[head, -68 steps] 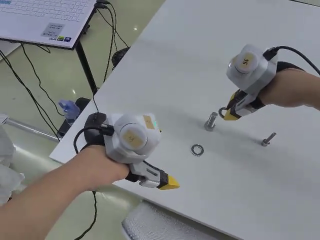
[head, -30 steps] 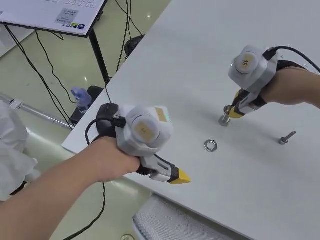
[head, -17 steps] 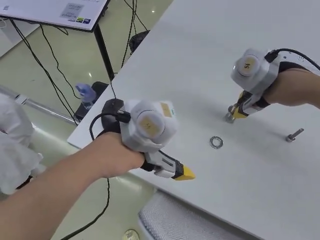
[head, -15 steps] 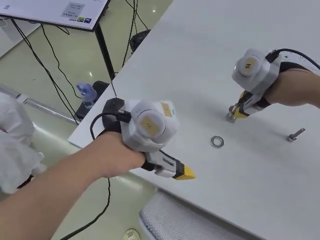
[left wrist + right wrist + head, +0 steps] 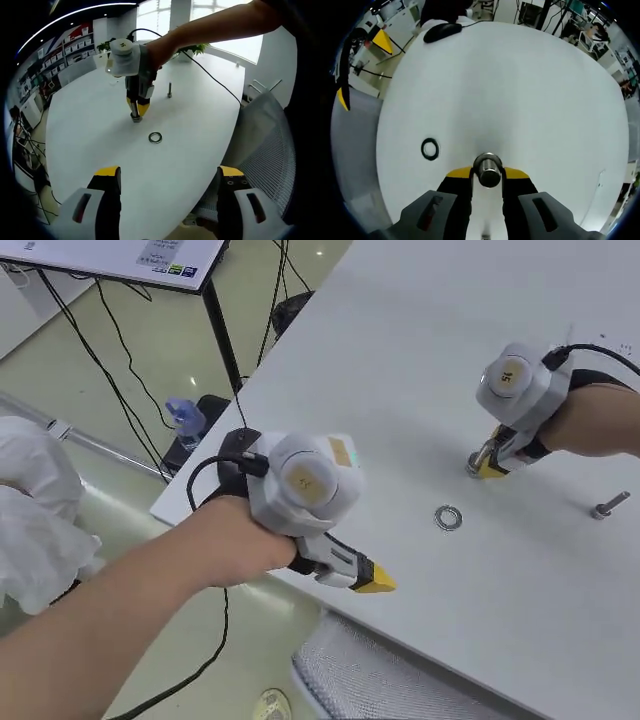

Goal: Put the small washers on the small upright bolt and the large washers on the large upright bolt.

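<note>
One washer (image 5: 447, 517) loose, left claw (image 5: 169, 174) agape, right claw (image 5: 491, 468) straddling large bolt (image 5: 489, 170), grip unclear.

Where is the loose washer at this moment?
In the head view, the silver metal ring washer lies flat on the white table, nearest the large steel bolt at the right gripper.

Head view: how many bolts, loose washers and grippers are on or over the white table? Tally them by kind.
Bolts: 2, the large bolt and the small bolt.
Washers lying loose: 1, the washer.
Grippers: 2, the left gripper and the right gripper.
Total: 5.
</note>
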`<act>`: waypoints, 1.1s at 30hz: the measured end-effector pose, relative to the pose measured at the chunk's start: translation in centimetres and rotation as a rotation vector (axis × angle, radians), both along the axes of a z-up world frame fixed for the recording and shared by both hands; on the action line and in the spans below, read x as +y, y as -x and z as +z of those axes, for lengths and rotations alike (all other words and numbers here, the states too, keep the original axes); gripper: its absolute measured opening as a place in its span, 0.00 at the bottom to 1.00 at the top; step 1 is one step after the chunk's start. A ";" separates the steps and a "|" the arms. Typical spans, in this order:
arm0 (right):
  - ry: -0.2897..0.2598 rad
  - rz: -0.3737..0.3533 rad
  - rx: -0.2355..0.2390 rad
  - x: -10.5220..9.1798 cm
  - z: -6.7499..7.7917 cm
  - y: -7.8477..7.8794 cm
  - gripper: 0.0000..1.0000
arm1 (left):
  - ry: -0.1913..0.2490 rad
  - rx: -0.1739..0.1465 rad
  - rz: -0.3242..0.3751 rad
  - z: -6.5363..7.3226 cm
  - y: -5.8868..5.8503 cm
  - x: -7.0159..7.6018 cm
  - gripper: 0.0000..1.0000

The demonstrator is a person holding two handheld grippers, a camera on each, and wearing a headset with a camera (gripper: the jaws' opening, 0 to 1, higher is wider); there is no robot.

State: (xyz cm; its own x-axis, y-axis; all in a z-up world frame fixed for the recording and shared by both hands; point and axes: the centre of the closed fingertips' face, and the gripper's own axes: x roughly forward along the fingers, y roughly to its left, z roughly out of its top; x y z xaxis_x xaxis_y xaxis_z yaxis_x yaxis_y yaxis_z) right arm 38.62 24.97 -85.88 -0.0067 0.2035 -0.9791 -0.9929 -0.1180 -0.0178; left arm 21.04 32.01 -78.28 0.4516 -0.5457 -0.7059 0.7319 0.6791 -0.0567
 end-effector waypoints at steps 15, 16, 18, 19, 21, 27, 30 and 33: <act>0.004 0.011 -0.016 0.3 -0.6 -0.2 0.22 | 0.005 -0.006 -0.006 0.2 0.3 -0.2 0.78; 0.004 0.011 -0.016 0.3 -0.6 -0.2 0.22 | 0.003 -0.004 -0.008 0.1 0.4 -0.2 0.78; 0.004 0.010 -0.014 0.2 -0.6 -0.1 0.22 | 0.003 -0.002 -0.011 0.1 0.5 -0.3 0.78; 0.001 0.010 -0.014 0.2 -0.5 0.0 0.22 | 0.003 -0.002 -0.012 0.1 0.5 -0.3 0.78; 0.001 0.012 -0.014 0.2 -0.6 -0.1 0.23 | 0.004 0.002 -0.012 0.1 0.5 -0.3 0.77; 0.002 0.010 -0.008 0.2 -0.6 -0.1 0.23 | 0.000 0.006 -0.018 0.1 0.6 -0.3 0.76; 0.000 0.015 -0.005 0.2 -0.5 0.0 0.24 | 0.001 0.008 -0.018 0.2 0.6 -0.3 0.75; -0.010 0.017 -0.010 0.3 -0.1 -0.1 0.30 | 0.000 0.006 -0.018 0.2 0.6 -0.2 0.75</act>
